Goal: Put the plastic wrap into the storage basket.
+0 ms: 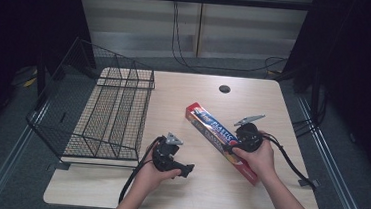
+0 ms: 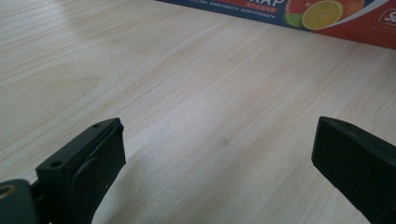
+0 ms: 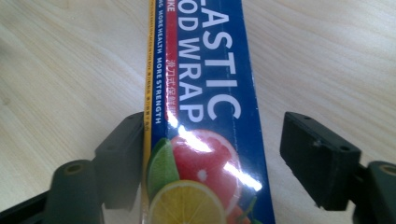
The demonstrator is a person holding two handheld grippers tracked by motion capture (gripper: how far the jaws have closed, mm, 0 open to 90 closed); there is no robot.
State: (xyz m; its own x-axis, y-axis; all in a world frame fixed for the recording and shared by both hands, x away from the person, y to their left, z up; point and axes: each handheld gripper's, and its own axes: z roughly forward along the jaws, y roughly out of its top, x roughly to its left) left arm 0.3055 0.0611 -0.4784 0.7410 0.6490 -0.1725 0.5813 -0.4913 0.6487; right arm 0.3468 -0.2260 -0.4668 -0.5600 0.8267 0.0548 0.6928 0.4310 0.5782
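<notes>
A long blue and red box of plastic food wrap [image 1: 210, 130] lies slantwise on the wooden table [image 1: 184, 92], right of centre. My right gripper [image 1: 230, 147] straddles its near half. In the right gripper view the box [image 3: 205, 93] runs up between the jaws: the left jaw touches its yellow edge, while the right jaw stands apart from it with table showing in the gap, so the right gripper [image 3: 215, 140] is open. My left gripper [image 1: 187, 170] rests low near the table's front, left of the box. It is open [image 2: 217, 144] over bare wood, with the box's side [image 2: 336, 18] beyond it.
A black wire basket [image 1: 107, 113] sits on the table's left part and overhangs its left edge. A round cable hole [image 1: 224, 89] is at the back. Cables trail from both grippers toward the table's front and right.
</notes>
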